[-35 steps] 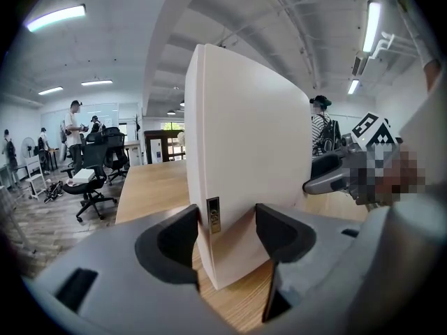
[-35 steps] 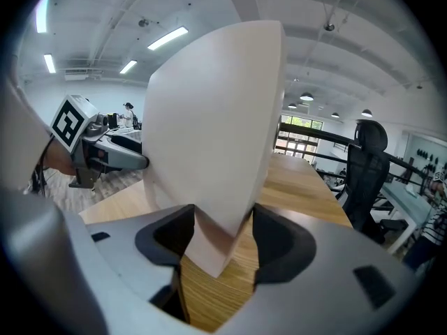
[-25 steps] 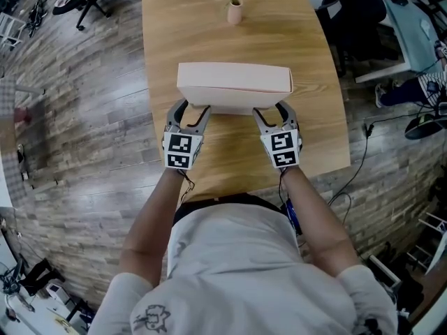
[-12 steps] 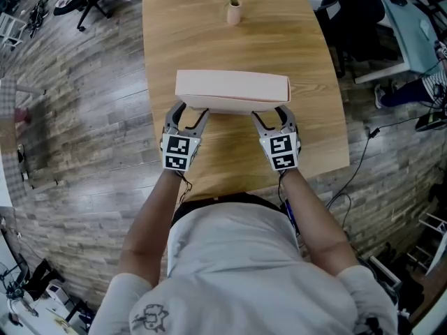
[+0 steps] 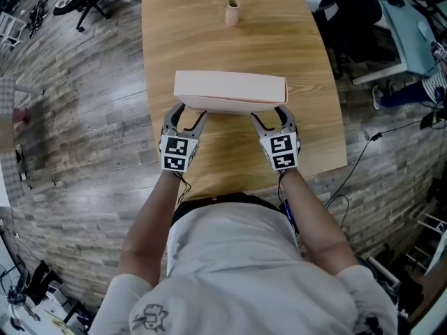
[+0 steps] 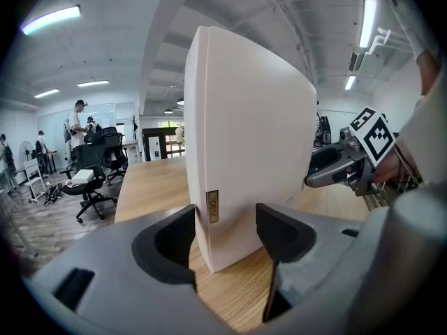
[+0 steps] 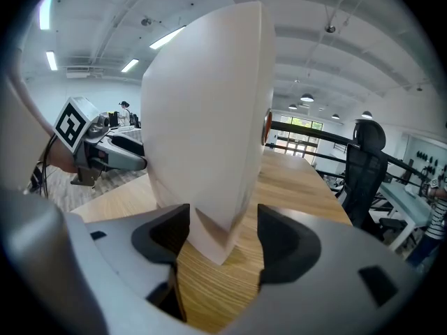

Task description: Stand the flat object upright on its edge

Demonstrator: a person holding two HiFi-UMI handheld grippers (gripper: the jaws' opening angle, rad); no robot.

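A flat pale pink box (image 5: 230, 89) stands upright on its long edge across the wooden table (image 5: 209, 33). My left gripper (image 5: 187, 114) is at the box's near left corner and my right gripper (image 5: 271, 115) at its near right corner. In the left gripper view the box (image 6: 251, 152) rises between the wide-set pads of the left gripper (image 6: 225, 236), its labelled narrow side facing me. In the right gripper view the box's (image 7: 202, 117) lower corner sits between the jaws of the right gripper (image 7: 222, 239), which are opening, with a gap on both sides.
A small pink vase with flowers (image 5: 232, 9) stands at the table's far end. The table's near edge (image 5: 265, 180) runs just behind the grippers. Office chairs (image 5: 356, 12) and a cable (image 5: 360, 162) are on the plank floor to the right.
The box has gone from a slight lean to standing straighter, its top edge shifting a little away from me. Both grippers stayed at its near corners, and the right jaws have spread.
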